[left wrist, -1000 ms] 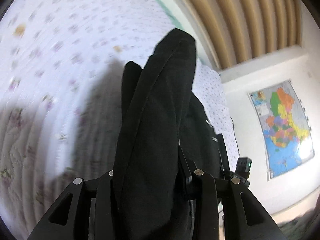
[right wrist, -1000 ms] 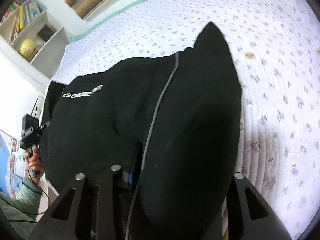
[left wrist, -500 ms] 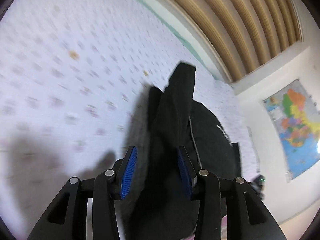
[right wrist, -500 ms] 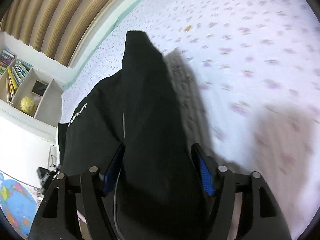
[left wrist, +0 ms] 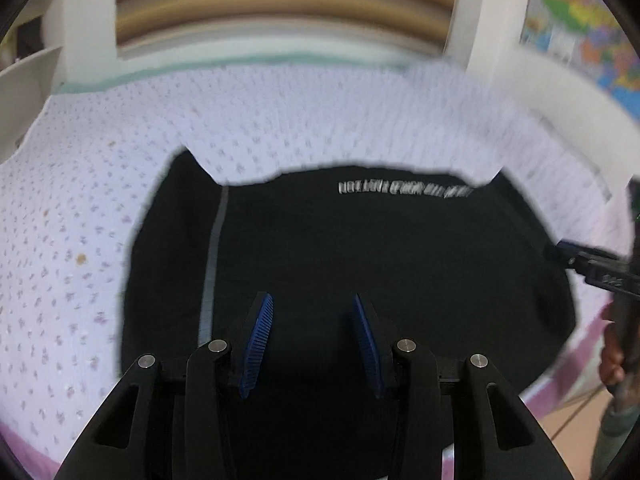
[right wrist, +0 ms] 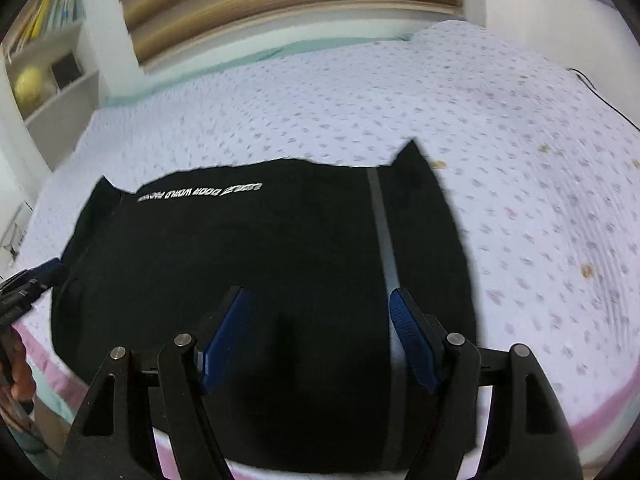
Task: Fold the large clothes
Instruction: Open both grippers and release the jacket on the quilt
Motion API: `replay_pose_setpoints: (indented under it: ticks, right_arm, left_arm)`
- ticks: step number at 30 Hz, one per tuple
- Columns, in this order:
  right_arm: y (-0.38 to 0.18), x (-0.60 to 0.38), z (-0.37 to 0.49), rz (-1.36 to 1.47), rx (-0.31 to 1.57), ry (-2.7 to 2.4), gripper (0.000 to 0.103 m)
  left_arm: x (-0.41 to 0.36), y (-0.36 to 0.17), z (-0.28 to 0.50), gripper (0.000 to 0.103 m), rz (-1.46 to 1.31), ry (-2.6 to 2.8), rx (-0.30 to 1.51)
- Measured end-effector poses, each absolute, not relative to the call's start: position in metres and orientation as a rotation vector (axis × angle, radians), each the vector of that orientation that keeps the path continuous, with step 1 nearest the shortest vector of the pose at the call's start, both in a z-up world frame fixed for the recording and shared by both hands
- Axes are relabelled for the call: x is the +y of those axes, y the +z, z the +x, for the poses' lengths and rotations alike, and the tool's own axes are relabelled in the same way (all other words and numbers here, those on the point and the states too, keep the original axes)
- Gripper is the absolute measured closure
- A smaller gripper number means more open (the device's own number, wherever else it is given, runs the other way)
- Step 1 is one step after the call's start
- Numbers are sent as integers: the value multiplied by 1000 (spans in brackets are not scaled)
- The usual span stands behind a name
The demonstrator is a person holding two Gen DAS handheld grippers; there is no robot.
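Over on the far left of the right wrist view, a white shelf unit [right wrist: 52, 80] climbs the wall, books leaning on the upper level and a yellow ball [right wrist: 28, 86] sitting in a cubby below. Moving right, a ribbed tan headboard [right wrist: 288, 4] runs along the back, framed by white posts, with a pale green strip at its foot. Below all of it spreads the bed [right wrist: 520, 160], covered in a white quilt with small purple sprigs and a few brownish spots, a pink border along its near edge.

And there is the black garment [right wrist: 260, 264], lying flat on the bed near that pink edge, folded into a broad block, white lettering along its far side and a grey stripe running down its right part in this view.

The right gripper [right wrist: 316, 332] hangs above it, jaws spread wide, having just been opening, nothing pinched between the blue pads. The left gripper [left wrist: 312, 340] hovers over the same cloth, jaws parted and empty. At the right edge of the left wrist view, a colourful map [left wrist: 580, 28] hangs on the wall, blurred.
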State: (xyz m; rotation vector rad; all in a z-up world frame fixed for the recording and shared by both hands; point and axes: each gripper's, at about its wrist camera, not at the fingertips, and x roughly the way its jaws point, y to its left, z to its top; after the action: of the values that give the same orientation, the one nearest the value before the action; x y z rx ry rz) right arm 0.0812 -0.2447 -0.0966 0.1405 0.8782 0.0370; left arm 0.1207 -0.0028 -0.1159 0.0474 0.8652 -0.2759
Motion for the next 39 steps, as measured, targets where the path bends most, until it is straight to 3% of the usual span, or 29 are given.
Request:
replay_pose_setpoints:
  ticks: [4, 9, 20, 27, 30, 39]
  right_arm:
    - [-155, -253, 109, 80, 982, 10, 27]
    - [-161, -252, 109, 41, 966, -24, 27]
    - [-73, -239, 50, 52, 759, -21, 28]
    - [-19, -225, 7, 50, 631, -49, 28]
    - [-2, -217, -10, 33, 589, -48, 25]
    - [0, -196, -26, -15, 583, -44, 23]
  left_arm:
    - [3, -167, 156, 59, -47, -261, 1025]
    - [8, -172, 163, 59, -57, -272, 1046]
    - [-1, -91, 95, 59, 30, -202, 840]
    - [-7, -12, 50, 44, 64, -143, 644]
    - [-3, 1, 36, 31, 52, -131, 585]
    - [12, -5, 14, 31, 24, -45, 567]
